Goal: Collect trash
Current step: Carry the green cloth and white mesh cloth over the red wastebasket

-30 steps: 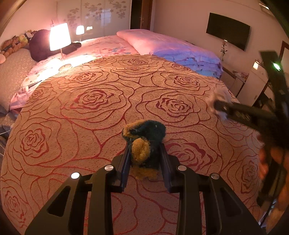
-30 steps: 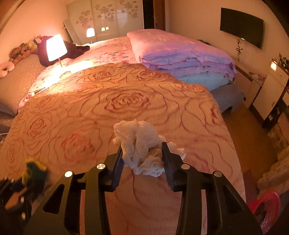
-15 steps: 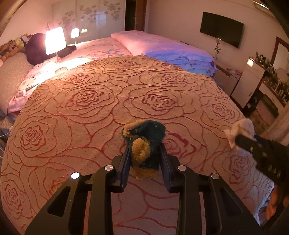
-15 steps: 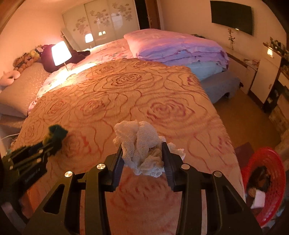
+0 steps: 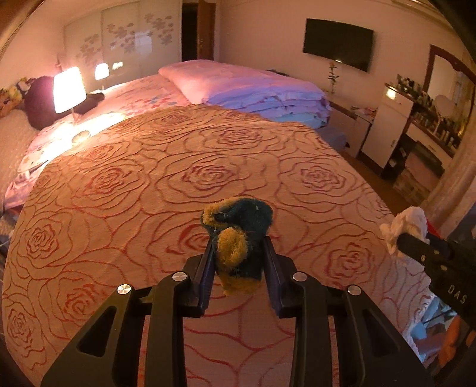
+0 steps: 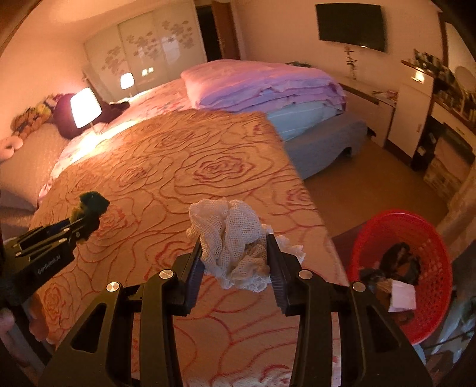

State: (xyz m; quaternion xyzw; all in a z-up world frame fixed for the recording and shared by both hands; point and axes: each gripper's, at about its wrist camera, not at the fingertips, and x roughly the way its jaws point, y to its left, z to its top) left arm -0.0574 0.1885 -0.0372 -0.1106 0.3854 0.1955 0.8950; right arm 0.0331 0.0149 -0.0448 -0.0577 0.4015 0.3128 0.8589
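Gripping a crumpled white mesh rag (image 6: 235,244), the right gripper (image 6: 236,262) has both jaws pressed into its sides, w/ a loose frill spilling out past the right jaw. Rag hangs above the near edge of the rose-pattern bedspread (image 6: 178,166). Left gripper (image 5: 238,262) is likewise clamped on a dark green and yellow scrubbing sponge (image 5: 238,235), squeezed mid-body, top curling over the jaws, also held over the bedspread.

Handling, by my read: both items are light, soft, compressible. Rag is limp, open-weave, so it can snag on a pad or cling on release; best held through the bunched centre as now, not by the trailing frill. Sponge is springy, rough on the green face, unlikely to slip; a mid-body pinch suits it.

Red plastic basket (image 6: 422,300) sits on the floor just off the bed's corner, to the right gripper's right, already w/ some scraps incl. a white paper bit. Probably the drop spot; rag is nearer to it than the sponge. Further off: lit bedside lamp (image 6: 84,107), folded pink-lilac quilts (image 6: 261,83), wall TV (image 6: 351,26).
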